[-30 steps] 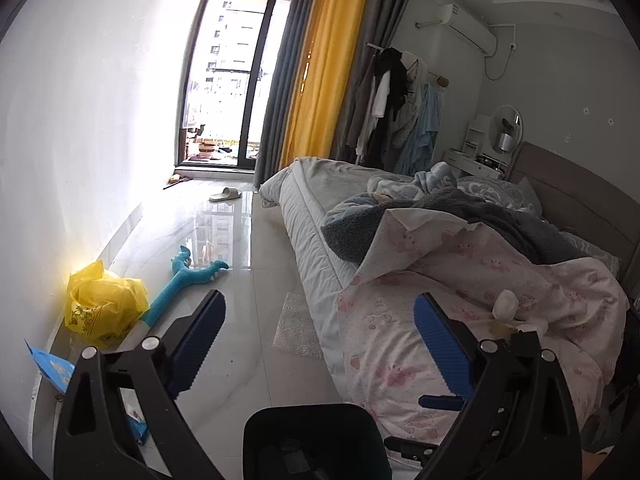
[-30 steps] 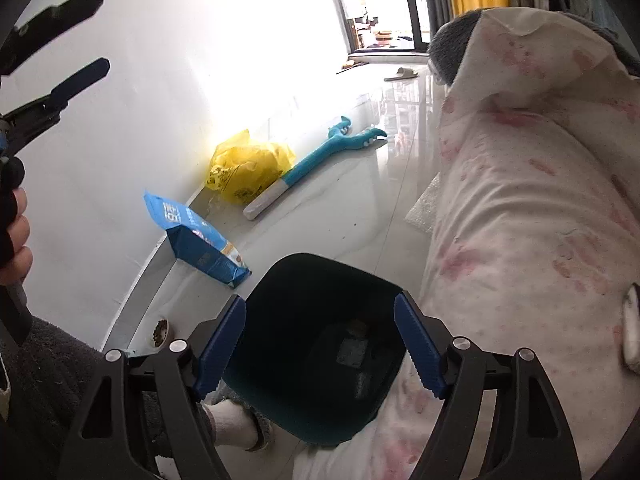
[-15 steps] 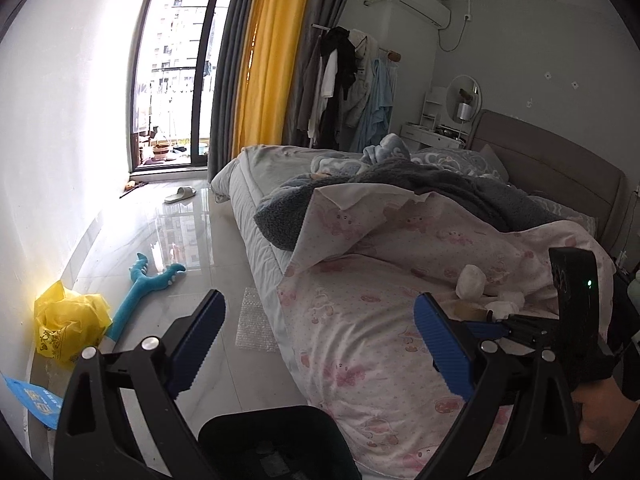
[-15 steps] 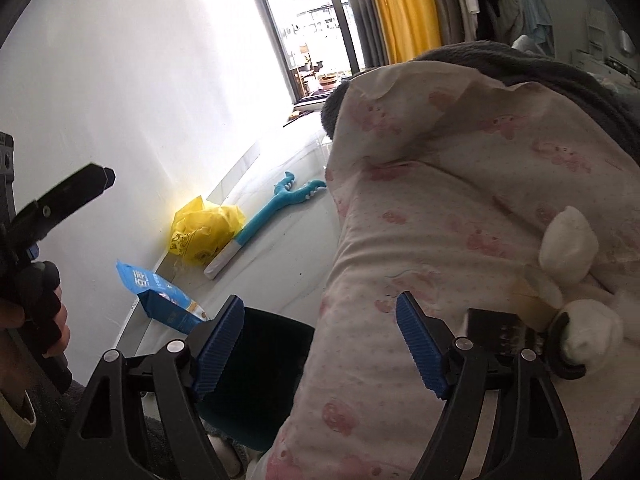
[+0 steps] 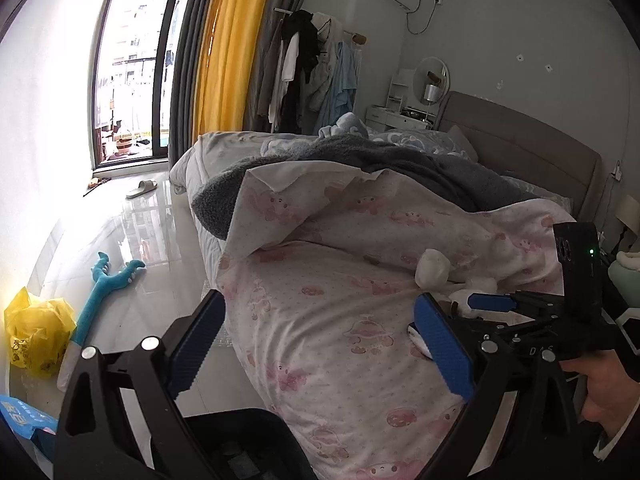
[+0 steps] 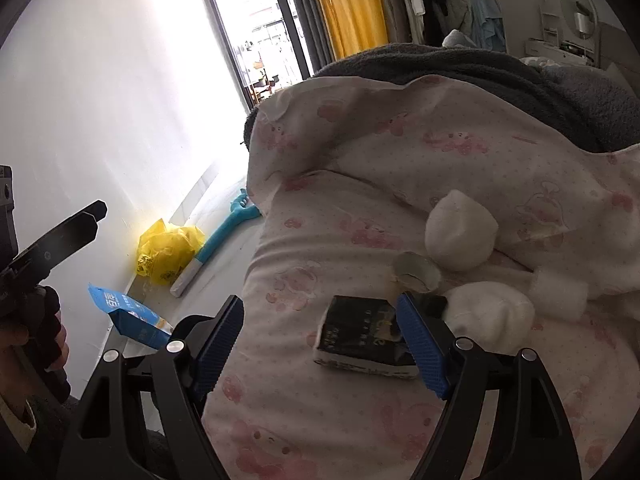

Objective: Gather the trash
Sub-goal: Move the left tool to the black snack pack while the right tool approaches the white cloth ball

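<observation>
Cluttered bedroom, pink quilt (image 6: pixel 320 420): the right tool (image 6: pixel 320 344) hovers spread wide, empty, over a black carton (image 6: pixel 360 336) beside crumpled tissues (image 6: pixel 460 236). Best to straddle it squarely. Left tool (image 5: pixel 320 344) gapes too.

Left tool (image 5: pixel 320 344) fingers spread wide, right tool (image 6: pixel 322 340) likewise

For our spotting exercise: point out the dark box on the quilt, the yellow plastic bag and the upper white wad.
dark box (image 6: pixel 360 334), right wrist view, top face.
yellow plastic bag (image 6: pixel 168 250), right wrist view, crumpled middle.
upper white wad (image 6: pixel 460 232), right wrist view, centre.
</observation>
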Demonstrator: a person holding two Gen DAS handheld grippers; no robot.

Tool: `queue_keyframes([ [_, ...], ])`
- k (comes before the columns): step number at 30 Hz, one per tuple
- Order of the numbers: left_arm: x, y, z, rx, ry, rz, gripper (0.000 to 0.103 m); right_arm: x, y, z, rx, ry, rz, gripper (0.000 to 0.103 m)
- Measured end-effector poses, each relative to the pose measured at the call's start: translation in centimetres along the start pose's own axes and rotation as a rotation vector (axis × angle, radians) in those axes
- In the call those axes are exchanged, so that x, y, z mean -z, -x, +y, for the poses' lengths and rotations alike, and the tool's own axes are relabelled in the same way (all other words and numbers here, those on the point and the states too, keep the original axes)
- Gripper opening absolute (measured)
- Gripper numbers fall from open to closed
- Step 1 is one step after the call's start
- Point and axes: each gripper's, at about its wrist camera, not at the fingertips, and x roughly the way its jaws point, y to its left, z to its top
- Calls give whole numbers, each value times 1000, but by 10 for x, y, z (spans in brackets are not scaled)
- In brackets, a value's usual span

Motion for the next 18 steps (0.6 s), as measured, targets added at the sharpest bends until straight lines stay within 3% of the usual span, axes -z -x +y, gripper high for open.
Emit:
queue_keyframes([
  [18,11,-49,-59,148,-92,69,97,3,8,-76,95,-114,-18,80],
])
